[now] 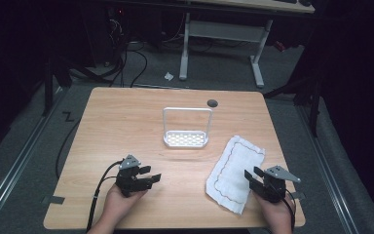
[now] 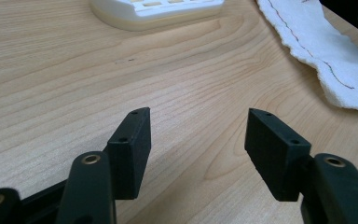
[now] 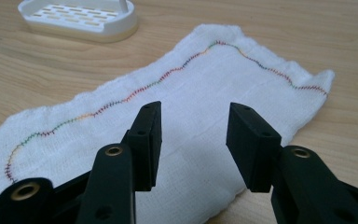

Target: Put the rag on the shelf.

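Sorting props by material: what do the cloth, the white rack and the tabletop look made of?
Cloth: soft woven white fabric, fuzzy wavy edges, multicoloured stitched border. White rack: likely moulded plastic, smooth matt, slotted base, thin hoop frame. Tabletop: light wood-grain surface, possibly laminate, faint sheen.

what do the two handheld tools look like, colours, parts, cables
Both are matte black. The left tool and right tool each carry a grey three-cornered plate on top and end in two flat, blocky jaws with small screw holes and brass-coloured pivot rings. A black cable trails from the left one. No sleeves show on the forearms.
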{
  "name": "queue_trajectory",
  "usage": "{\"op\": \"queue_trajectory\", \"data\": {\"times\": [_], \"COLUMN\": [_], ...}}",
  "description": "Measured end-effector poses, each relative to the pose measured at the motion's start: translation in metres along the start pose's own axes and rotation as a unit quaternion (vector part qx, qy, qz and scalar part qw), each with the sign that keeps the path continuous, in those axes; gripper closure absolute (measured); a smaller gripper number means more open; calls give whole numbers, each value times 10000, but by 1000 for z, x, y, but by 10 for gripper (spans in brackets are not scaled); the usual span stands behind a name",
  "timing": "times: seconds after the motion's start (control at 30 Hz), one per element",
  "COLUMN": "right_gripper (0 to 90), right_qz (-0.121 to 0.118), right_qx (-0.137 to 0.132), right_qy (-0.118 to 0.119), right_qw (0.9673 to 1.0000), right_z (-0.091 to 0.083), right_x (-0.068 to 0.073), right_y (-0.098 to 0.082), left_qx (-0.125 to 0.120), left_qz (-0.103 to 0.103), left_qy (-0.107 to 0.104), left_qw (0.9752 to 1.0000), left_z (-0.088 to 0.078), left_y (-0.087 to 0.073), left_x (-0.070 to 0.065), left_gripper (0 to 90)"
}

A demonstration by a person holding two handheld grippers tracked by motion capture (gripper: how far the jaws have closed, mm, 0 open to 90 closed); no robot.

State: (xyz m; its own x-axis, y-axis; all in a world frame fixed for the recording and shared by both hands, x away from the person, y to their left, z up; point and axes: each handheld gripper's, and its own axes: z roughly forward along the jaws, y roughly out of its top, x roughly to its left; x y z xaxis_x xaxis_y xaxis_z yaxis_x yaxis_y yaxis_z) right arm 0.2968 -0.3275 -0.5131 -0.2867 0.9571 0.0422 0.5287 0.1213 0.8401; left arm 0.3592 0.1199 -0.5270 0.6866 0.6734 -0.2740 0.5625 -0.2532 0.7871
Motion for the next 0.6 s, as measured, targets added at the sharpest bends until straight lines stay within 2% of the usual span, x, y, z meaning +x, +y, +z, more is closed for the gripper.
{"op": "queue_trajectory", "data": {"times": [0.13,0.23,0.33,0.4,0.43,0.47,0.53,0.6], "right_gripper": [595,639,677,752,867,900,900,900], "right_qz": [90,205,226,219,234,194,156,113], "right_qx": [151,207,246,259,324,488,762,896], "right_qy": [61,117,100,65,78,87,-54,-79], "right_qw": [9998,9995,9994,9994,9992,9986,9970,9959], "right_z": [6,11,17,22,25,29,40,49], "right_x": [-5,-10,-13,-17,-20,-22,-25,-26], "right_y": [-3,-1,4,8,10,13,17,17], "left_qx": [-119,-107,-139,-163,-147,-123,-171,-233], "left_qz": [68,142,77,18,22,13,-10,57], "left_qy": [-21,40,12,17,37,30,56,129], "left_qw": [9999,9998,9999,9999,9999,9999,9998,9996], "left_z": [0,-1,-2,-2,-3,-4,-5,-7], "left_y": [5,4,1,0,0,0,1,2], "left_x": [-3,-4,-3,-2,-2,-2,-3,-4], "left_gripper": [405,404,423,437,445,509,660,718]}}
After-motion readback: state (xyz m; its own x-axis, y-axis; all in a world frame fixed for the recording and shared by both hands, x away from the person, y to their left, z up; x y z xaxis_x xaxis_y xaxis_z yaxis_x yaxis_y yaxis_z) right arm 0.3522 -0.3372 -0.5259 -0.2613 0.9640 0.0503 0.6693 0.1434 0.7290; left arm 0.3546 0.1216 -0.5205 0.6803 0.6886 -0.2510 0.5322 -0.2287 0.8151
